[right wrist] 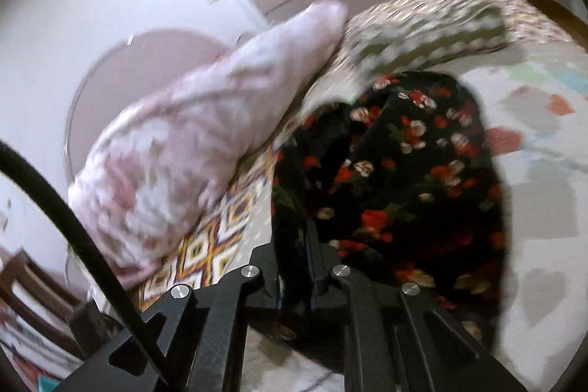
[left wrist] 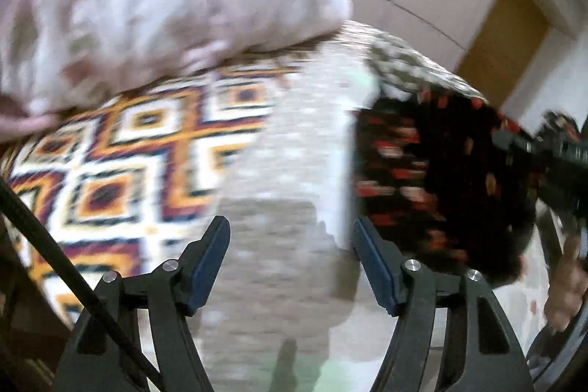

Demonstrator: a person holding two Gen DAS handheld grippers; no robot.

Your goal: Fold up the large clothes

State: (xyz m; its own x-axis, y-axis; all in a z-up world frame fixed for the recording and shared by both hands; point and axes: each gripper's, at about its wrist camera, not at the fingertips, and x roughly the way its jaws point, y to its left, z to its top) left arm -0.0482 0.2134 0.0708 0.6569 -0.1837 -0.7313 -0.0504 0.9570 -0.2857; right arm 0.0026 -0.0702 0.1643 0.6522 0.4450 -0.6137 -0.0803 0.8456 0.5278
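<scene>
Early step of folding: right claw (right wrist: 297,267) pinched shut on the black flowered dress (right wrist: 404,171), heaped on the bed (right wrist: 544,208) from centre to 3 o'clock. Left claw (left wrist: 290,259) wide open, empty, above bedding. Next: grab a free edge, spread flat. Blurred; dress shape probably bunched, hem hidden.

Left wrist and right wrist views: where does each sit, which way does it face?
Left wrist: on the left tool, open and empty, facing across the bed toward the pink pillow; the right tool and hand show at the right edge.
Right wrist: on the right tool, shut on the black floral garment, facing along it.
Shared: garment, pillow, patterned cloth, folded checked cloth.
</scene>
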